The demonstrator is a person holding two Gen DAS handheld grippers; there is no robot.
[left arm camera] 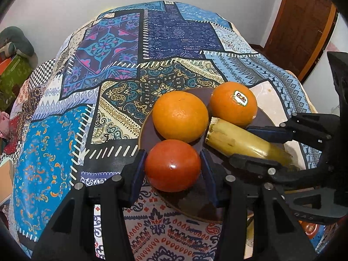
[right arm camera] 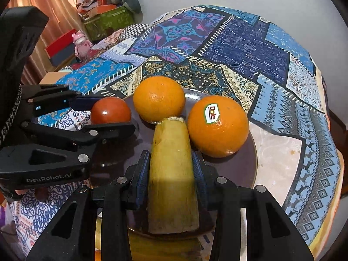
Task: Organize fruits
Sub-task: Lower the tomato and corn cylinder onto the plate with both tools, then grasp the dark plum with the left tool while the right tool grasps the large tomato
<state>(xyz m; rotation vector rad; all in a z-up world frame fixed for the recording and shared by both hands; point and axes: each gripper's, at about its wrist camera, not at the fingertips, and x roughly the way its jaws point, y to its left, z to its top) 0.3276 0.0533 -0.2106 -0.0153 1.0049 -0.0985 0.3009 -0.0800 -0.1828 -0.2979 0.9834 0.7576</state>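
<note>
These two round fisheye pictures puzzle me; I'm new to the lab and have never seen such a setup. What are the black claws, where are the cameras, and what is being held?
No robot arm is here: a person holds a two-finger gripper in each hand, and each gripper carries a fisheye camera looking forward along its fingers. So each picture shows its own gripper at the bottom and the other one at the side.

On a patchwork tablecloth stands a dark plate. On it lie a plain orange, an orange with a Dole sticker, a tomato and a banana.

The left gripper has its blue-padded fingers on either side of the tomato. The right gripper closes on the banana the same way.
</note>
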